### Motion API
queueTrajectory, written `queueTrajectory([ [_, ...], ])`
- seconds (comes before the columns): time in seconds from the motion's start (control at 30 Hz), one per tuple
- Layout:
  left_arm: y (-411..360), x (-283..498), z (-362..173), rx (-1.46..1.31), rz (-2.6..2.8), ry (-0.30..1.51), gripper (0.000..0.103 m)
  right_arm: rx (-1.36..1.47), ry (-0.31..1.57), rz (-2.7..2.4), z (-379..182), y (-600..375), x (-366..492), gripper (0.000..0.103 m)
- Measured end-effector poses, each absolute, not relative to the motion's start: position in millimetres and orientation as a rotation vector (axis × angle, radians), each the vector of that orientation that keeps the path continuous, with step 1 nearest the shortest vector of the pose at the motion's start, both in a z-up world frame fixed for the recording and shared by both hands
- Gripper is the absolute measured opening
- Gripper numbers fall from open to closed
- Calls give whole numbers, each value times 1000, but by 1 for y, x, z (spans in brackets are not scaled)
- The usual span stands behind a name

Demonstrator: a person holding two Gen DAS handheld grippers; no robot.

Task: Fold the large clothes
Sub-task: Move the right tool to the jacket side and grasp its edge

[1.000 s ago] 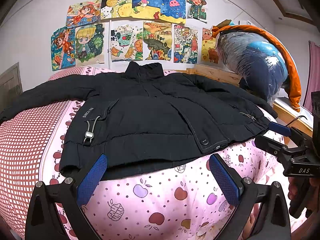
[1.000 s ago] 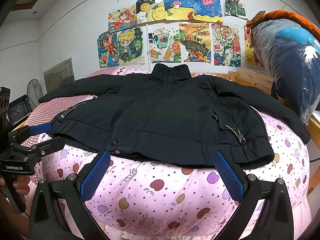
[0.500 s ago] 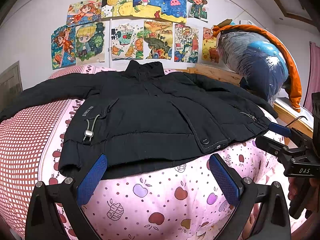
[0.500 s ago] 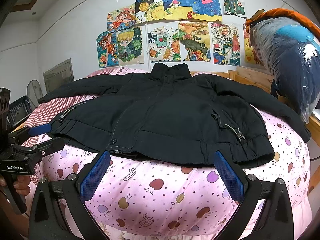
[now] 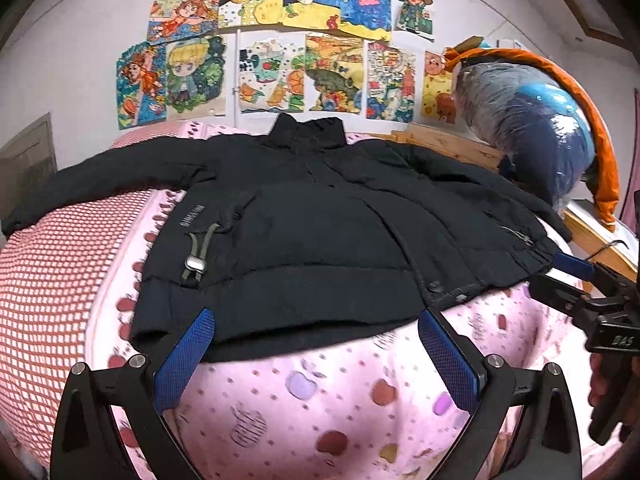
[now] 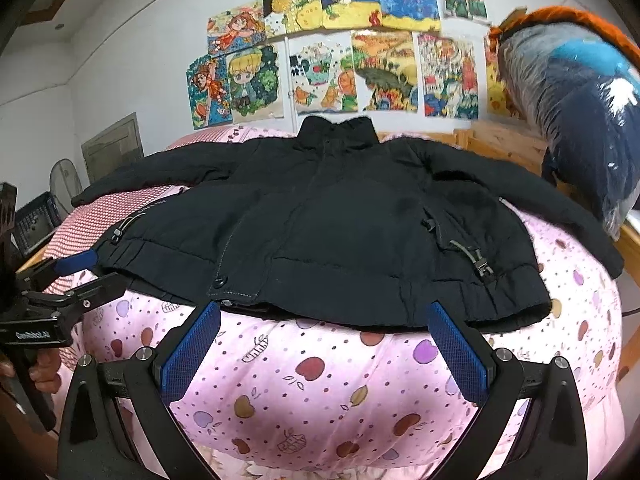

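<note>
Both tongs are spread wide, left tongs (image 5: 316,354) and right tongs (image 6: 324,344), holding nothing, just at the hem of the black jacket (image 5: 320,232) lying flat on the bed (image 6: 340,400).

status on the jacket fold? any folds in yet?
Done: the black jacket lies spread front-up on the pink quilt, sleeves out to both sides, collar toward the wall. No fold is visible. In hand: nothing; the left gripper and right gripper are both open, poised at the hem without gripping it. Left: all folding, sleeves and body.
</note>
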State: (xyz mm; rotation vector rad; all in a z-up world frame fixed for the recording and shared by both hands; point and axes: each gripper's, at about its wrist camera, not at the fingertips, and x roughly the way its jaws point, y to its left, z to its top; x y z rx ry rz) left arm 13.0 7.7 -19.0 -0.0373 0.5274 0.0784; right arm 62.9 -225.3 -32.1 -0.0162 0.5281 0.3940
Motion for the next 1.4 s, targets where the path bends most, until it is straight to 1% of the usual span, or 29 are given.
queueTrajectory([
  [0.13,15,24,-4,-24,115,538,103,-78,598,350,-22,-217,77,102],
  [0.3,28,42,24,-12,160,538,103,-183,585,216,7,-211,86,102],
  [0.57,50,78,65,-61,196,590,103,-221,558,139,43,-222,109,102],
  [0.9,46,117,107,126,209,605,103,-470,479,20,87,-213,135,102],
  [1.13,41,150,111,93,140,558,103,-675,444,-33,123,-179,164,102],
  [1.3,40,180,104,75,117,549,103,-689,434,-29,127,-159,188,102],
  [1.4,40,198,100,67,117,554,103,-670,426,-29,117,-161,203,102],
])
